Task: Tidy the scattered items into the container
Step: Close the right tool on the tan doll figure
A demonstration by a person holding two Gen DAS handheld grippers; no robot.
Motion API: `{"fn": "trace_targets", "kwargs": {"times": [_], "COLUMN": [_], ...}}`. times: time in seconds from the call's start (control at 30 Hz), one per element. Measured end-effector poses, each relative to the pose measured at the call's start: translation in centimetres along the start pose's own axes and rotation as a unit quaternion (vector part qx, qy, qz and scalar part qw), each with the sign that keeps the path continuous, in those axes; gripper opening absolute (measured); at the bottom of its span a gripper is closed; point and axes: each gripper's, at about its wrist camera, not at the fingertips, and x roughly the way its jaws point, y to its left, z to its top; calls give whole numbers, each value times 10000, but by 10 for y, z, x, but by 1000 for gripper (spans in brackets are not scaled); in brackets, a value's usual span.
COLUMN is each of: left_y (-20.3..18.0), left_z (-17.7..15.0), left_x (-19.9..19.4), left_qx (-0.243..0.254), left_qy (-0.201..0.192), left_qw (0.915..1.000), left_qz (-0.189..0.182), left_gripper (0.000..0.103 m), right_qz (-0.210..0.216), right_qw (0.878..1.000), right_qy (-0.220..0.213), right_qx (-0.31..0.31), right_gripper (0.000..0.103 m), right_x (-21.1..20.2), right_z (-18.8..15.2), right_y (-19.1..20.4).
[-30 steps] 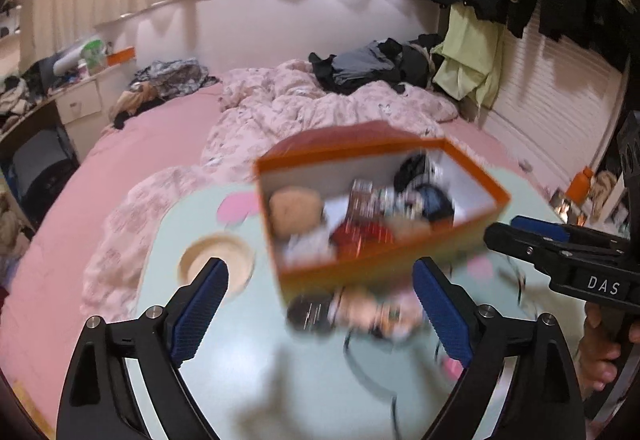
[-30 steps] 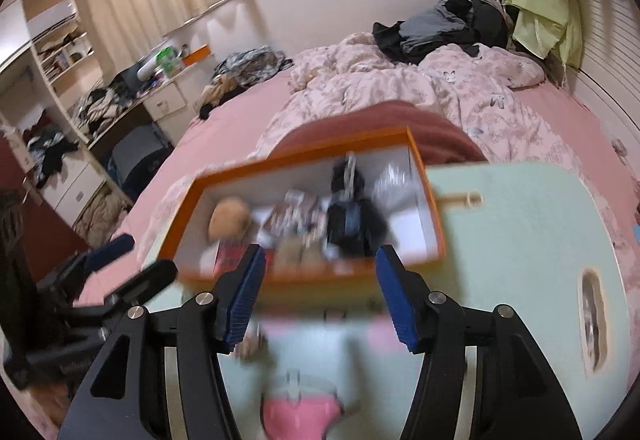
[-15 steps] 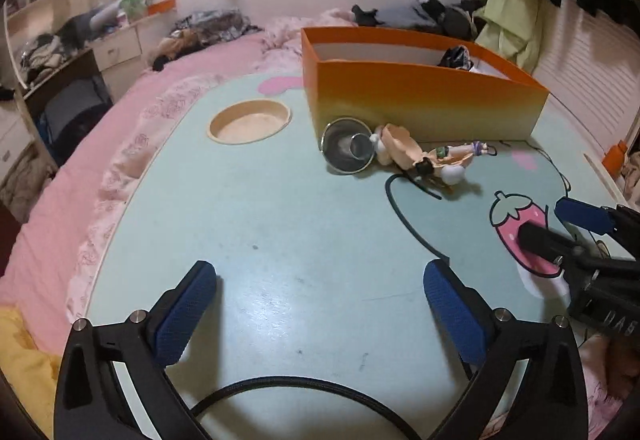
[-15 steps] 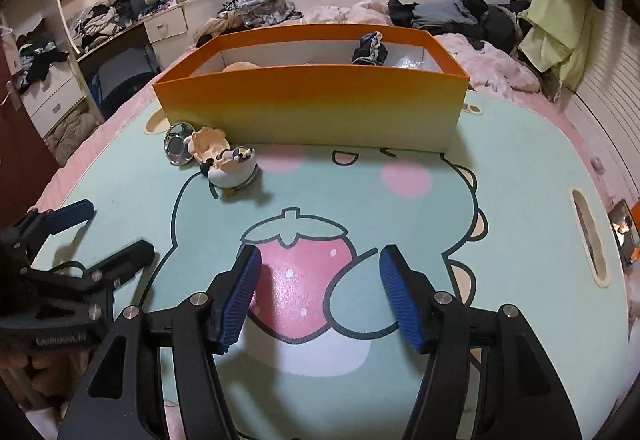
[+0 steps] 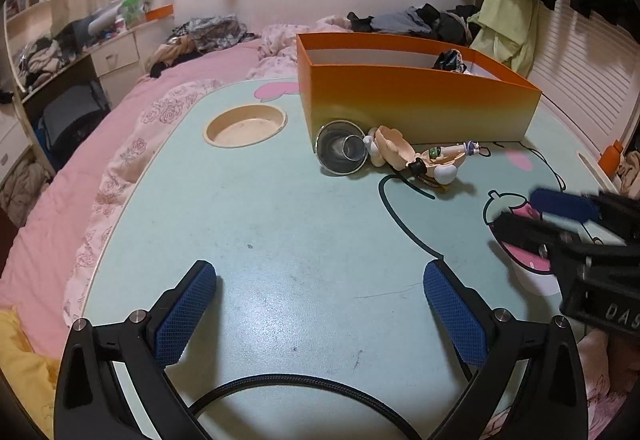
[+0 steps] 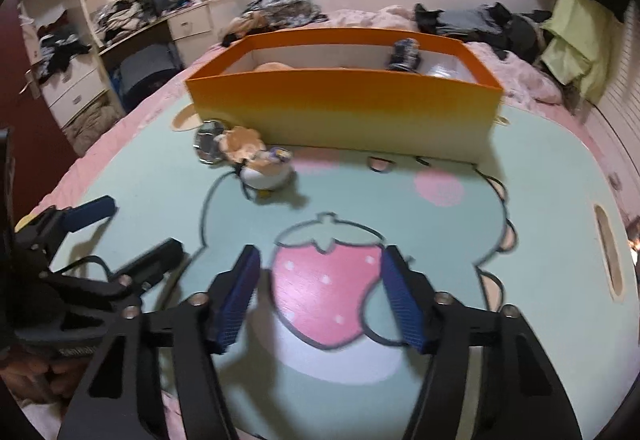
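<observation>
An orange box (image 5: 416, 99) stands on the far part of a pale green table (image 5: 280, 240); its walls are upright and its top is open; a dark bundle (image 5: 450, 60) shows over the rim at the box's right end, and in the right wrist view a tan rounded thing (image 6: 272, 67) peeks over the rim toward the left end. Against the near wall of the box, at its left corner, lies a shiny metal cup (image 5: 341, 147) on its side, mouth toward the camera; touching the cup on its right is a small peach-coloured figurine (image 5: 416, 157) lying down, with a thin wand-like piece (image 5: 460, 149) across it. To the left of the box a round hollow (image 5: 246, 125) is sunk into the table. Nearer than the box, a pink strawberry print (image 6: 328, 292) marks the table. The left gripper (image 5: 320, 304) hovers over bare table well short of the box, jaws wide apart and holding nothing; the right gripper (image 6: 320, 300) hangs over the strawberry, jaws likewise spread and empty.
</observation>
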Motion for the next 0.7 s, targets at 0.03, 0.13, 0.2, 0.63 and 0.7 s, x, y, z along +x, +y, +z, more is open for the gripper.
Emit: {"fn": "trace_targets", "kwargs": {"times": [0.03, 0.13, 0.2, 0.63, 0.7], "left_y": [-1, 0, -1, -1, -1], "left_z": [0, 0, 0, -1, -2], "left_x": [0, 0, 0, 2, 2], "left_qx": [4, 0, -3, -7, -7], "left_qy": [3, 3, 0, -6, -5], "left_qw": [10000, 10000, 10000, 10000, 10000], "left_qz": [2, 3, 1, 1, -1], "left_gripper": [103, 103, 103, 103, 103], "right_qz": [31, 79, 42, 499, 466], "right_qw": [9999, 9994, 9994, 9986, 9988], "right_qy": [-66, -197, -148, 182, 119], "right_qx": [-72, -263, -295, -33, 9], "right_gripper": [57, 57, 57, 42, 42], "right_x": [0, 3, 11, 41, 33], "right_z": [5, 19, 28, 43, 42], "right_y": [4, 17, 22, 20, 15]}}
